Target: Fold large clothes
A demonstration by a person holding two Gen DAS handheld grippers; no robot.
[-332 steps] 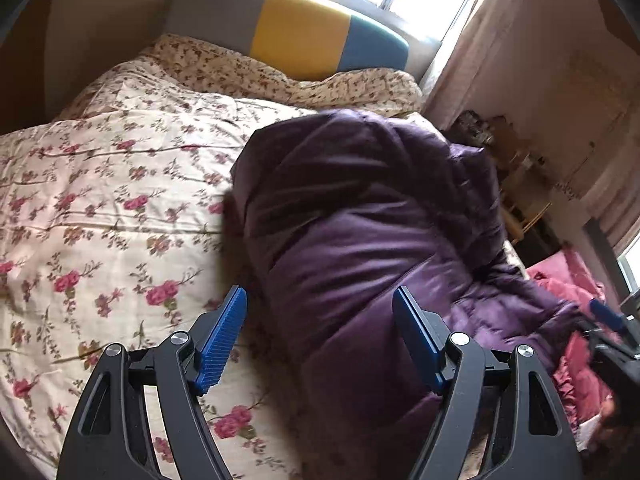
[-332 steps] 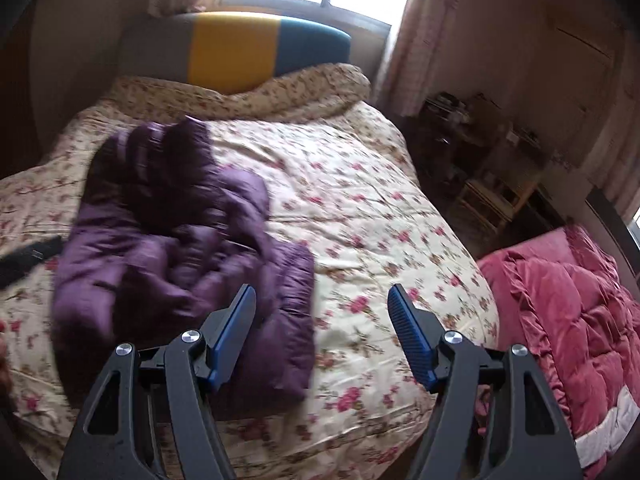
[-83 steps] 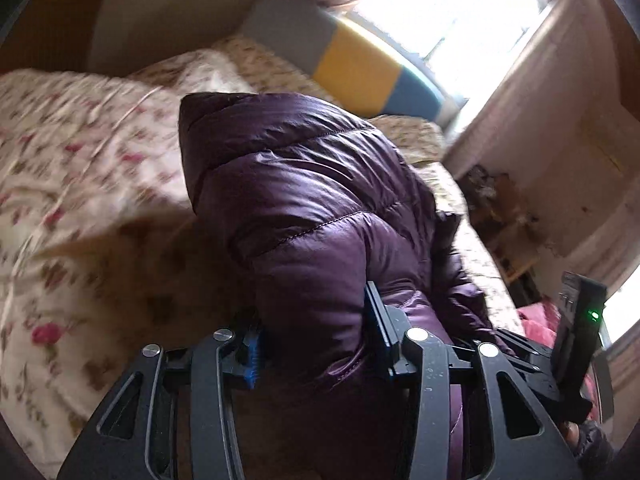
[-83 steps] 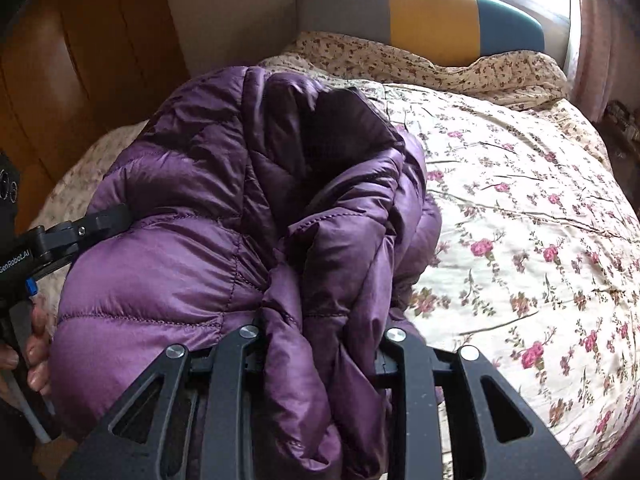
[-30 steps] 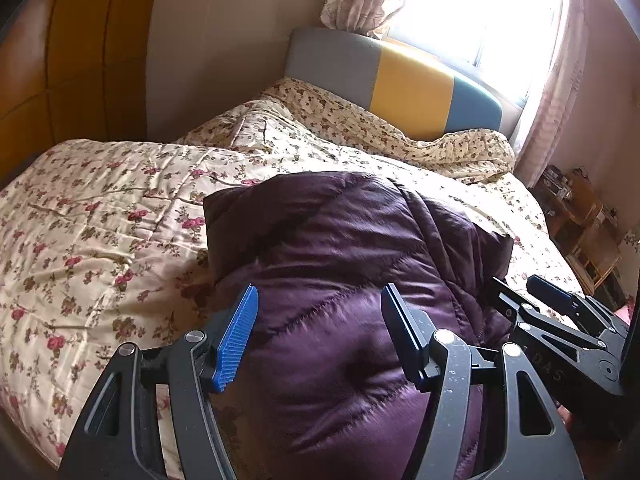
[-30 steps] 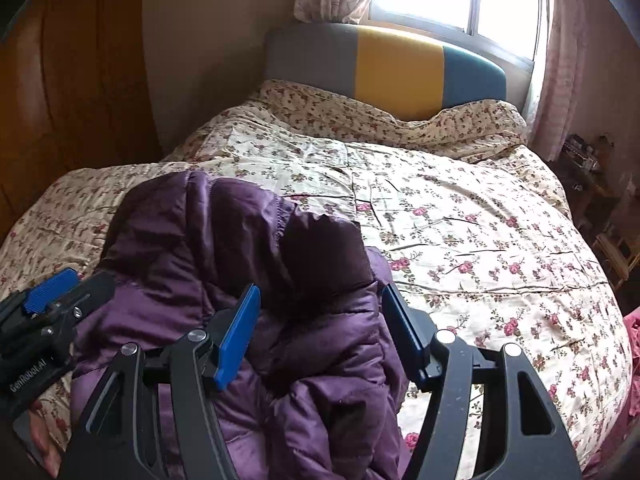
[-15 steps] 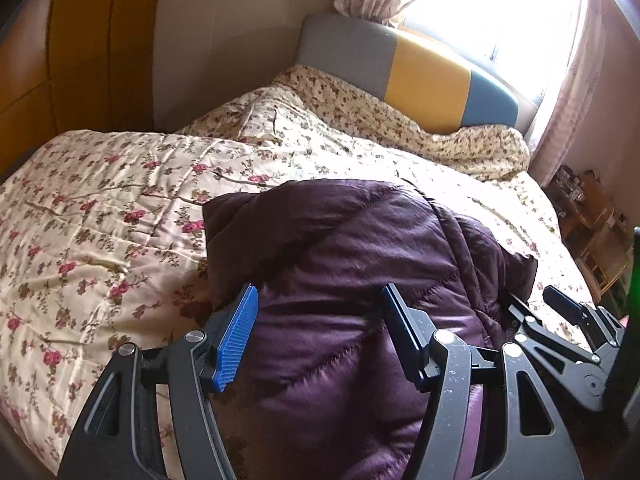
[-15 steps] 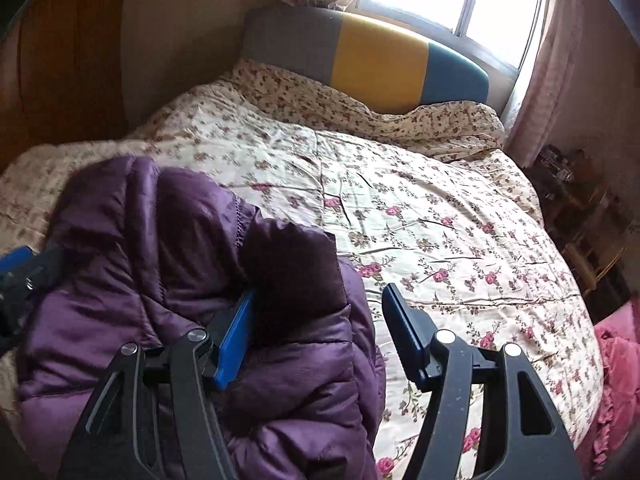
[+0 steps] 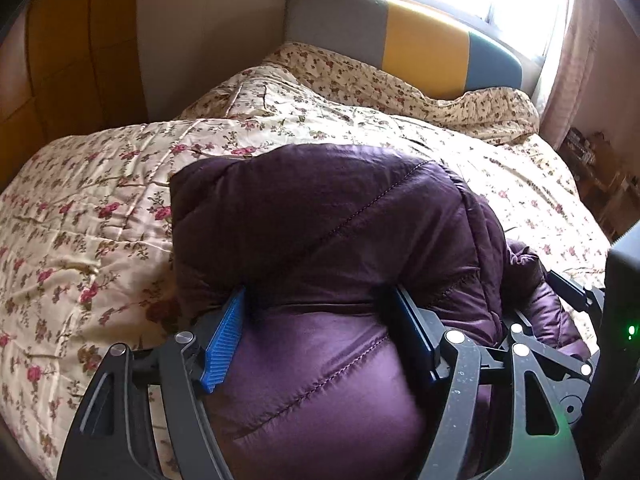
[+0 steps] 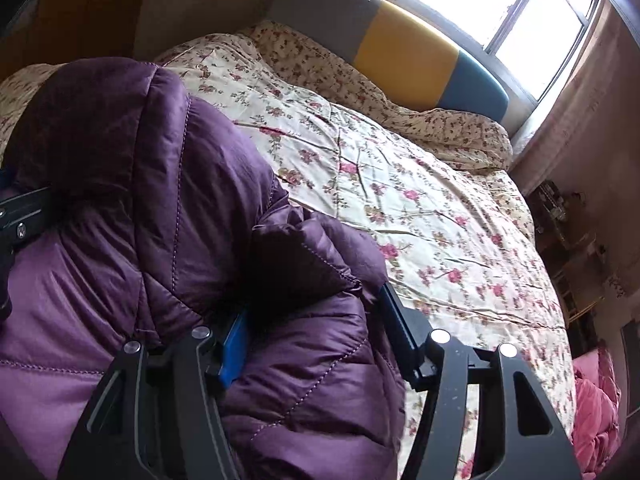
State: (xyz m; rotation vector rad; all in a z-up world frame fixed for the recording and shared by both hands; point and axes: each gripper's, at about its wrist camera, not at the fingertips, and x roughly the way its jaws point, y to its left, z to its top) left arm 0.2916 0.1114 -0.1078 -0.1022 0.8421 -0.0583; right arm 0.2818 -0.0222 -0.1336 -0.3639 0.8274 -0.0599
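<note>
Where the quilted purple puffer jacket [image 9: 320,216] bulges up from the cream floral bedspread [image 9: 80,216], the left gripper [image 9: 316,316] has its black arms pushed into the padding, the jacket's glossy fabric filling the whole space between its blue ribbed pad [image 9: 224,340] and the dark opposite finger. Its jaws stand fairly wide, with fabric swelling over both tips; whether they actually squeeze it cannot be told. The left wrist view alone shows the jacket's broad smooth panel with its diagonal stitching, and at the right edge the black frame of the other tool with a small green light [image 9: 631,330].

From the right wrist view, the right gripper [image 10: 312,316] sits buried in a crumpled fold of the same jacket [image 10: 160,208], its blue pad almost hidden under the cloth and the other finger bare beside the bedspread [image 10: 420,208]. Its jaws are also parted with a thick wad between them; a firm clamp cannot be confirmed. Only this view shows the pink ruffled blanket [image 10: 596,412] beyond the bed's right side and the window [image 10: 520,4]. Both views share the grey, yellow and blue headboard [image 10: 404,56].
</note>
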